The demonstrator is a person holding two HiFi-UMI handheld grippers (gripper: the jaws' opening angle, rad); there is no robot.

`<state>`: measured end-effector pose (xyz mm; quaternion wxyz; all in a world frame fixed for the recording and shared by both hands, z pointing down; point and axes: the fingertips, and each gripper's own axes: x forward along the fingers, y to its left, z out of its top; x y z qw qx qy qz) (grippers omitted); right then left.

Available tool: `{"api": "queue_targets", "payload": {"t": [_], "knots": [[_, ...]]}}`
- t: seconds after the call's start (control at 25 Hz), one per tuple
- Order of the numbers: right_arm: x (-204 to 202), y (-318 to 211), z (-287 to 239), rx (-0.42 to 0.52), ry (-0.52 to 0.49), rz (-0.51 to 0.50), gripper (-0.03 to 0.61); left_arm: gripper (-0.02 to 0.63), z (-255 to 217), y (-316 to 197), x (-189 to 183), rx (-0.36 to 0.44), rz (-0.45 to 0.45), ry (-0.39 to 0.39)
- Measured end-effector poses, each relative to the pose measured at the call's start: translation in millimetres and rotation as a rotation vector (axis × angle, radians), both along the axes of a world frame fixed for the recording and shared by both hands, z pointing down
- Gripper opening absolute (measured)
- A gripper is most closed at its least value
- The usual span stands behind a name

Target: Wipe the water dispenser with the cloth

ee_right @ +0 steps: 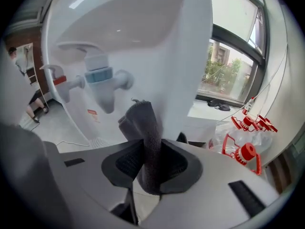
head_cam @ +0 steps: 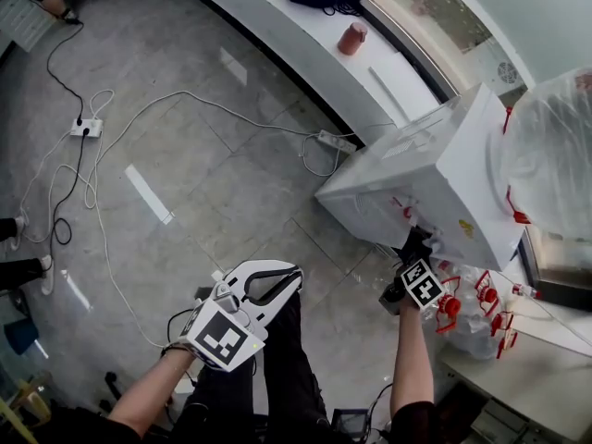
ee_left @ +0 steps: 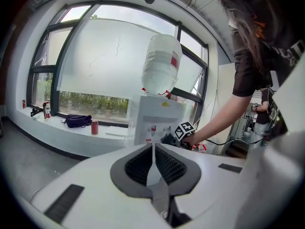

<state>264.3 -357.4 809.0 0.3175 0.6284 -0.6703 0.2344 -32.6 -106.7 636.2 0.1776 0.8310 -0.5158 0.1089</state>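
Windowsill (head_cam: pixel 305 40), cloth (ee_right: pixel 145 137) in right gripper (ee_right: pixel 151 163), perhaps touching dispenser (ee_right: pixel 157 46)

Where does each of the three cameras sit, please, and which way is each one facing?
Head view: on the person's head, looking steeply down at the floor and the water dispenser; both forearms, the left tongs and the right tongs show.
Left gripper view: on the left tongs, shut and empty, facing the water dispenser and the windows; the person's right arm shows.
Right gripper view: on the right tongs, shut on the cloth, close to the taps.
Shared: all three show the water dispenser.
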Motion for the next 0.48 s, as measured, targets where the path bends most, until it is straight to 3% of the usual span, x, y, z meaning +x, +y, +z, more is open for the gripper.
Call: {"api": "queue_targets", "payload": {"t": [0.24, 0.48], "knots": [[8.8, 10.3, -0.3, -0.019, -0.02, -0.001, 0.103, 0.02, -7.4, -10.1, 13.1, 0.011, 0.025, 0.008], [-47.4, 36.6, 29.0, -0.099, -0.055, -0.15, 0.103, 0.02, -6.9, -21.1, 23.1, 0.027, 0.027, 0.007]]}}
